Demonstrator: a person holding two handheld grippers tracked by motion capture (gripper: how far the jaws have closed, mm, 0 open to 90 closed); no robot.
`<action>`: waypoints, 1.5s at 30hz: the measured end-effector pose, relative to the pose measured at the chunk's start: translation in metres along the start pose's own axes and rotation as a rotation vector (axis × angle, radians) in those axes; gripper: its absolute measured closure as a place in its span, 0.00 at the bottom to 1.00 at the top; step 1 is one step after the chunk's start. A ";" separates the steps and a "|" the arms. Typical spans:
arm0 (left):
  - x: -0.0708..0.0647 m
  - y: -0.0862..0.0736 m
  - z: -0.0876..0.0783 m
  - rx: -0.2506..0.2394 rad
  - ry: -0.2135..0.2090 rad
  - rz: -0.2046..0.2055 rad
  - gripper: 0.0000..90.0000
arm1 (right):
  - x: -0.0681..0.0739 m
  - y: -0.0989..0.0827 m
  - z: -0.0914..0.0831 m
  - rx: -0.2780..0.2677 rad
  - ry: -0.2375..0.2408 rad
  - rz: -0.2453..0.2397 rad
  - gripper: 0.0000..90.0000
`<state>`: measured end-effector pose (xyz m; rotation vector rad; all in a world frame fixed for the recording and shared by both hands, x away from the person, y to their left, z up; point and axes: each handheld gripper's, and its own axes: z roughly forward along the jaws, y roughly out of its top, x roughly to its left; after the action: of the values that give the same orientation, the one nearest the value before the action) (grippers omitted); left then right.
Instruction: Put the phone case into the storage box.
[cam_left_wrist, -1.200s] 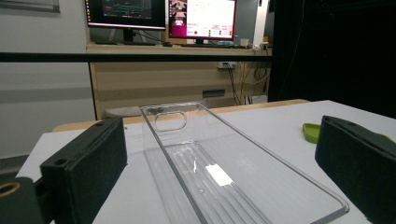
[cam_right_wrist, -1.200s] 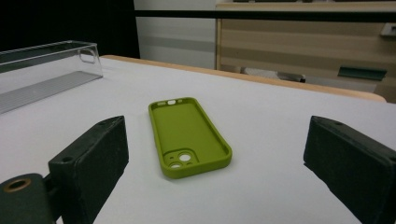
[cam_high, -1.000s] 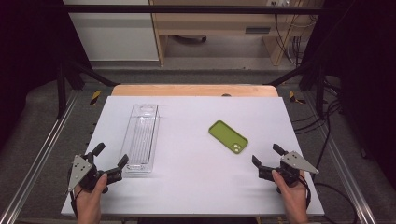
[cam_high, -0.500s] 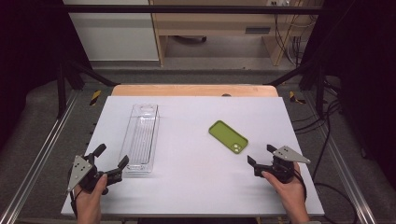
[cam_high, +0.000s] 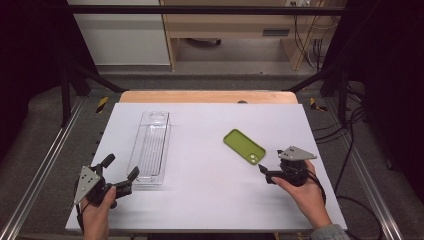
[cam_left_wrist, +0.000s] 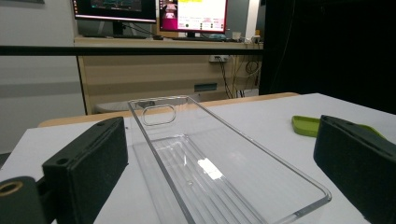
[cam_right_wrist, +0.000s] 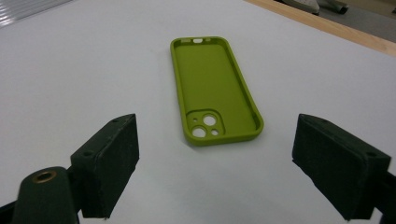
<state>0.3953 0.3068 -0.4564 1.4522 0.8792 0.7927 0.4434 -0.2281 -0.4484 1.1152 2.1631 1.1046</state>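
White table (cam_high: 200, 200) | tray (cam_left_wrist: 224, 172) near end cut off; left tongs (cam_high: 120, 175) spread | right tongs (cam_right_wrist: 215, 172) spread, closing, phone case (cam_right_wrist: 212, 88) ahead

I see the tray (cam_left_wrist: 219, 172) as clear hard plastic, glossy, with a bright glint on its ribbed floor and smooth rounded rims. The case (cam_right_wrist: 212, 88) looks like soft olive-green rubbery plastic, matt inside, smooth, with neatly moulded camera holes. My table (cam_high: 210, 200) has a white, matt, even top, paper-smooth, and a strip of pale wood (cam_high: 207, 96) along its far edge. On my right gripper (cam_right_wrist: 215, 172) the pads (cam_right_wrist: 109, 163) look like black foam rubber, finely grainy and dull. My left gripper (cam_high: 120, 175) carries a grey plate (cam_high: 88, 181) of flat, brushed-looking metal; its pads (cam_left_wrist: 88, 175) have the same matt black grain.
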 end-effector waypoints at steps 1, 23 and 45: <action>0.000 0.000 0.000 -0.001 0.000 0.001 0.03 | 0.001 0.003 0.001 0.005 0.004 -0.011 0.16; -0.002 0.000 0.000 0.005 -0.006 0.015 0.03 | -0.011 0.032 0.026 0.168 -0.009 -0.135 0.23; -0.001 -0.001 0.000 0.009 -0.009 0.020 0.03 | -0.046 0.031 0.068 0.225 0.015 0.000 0.59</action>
<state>0.3944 0.3057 -0.4571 1.4739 0.8639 0.7979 0.5304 -0.2249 -0.4604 1.2048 2.3431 0.8879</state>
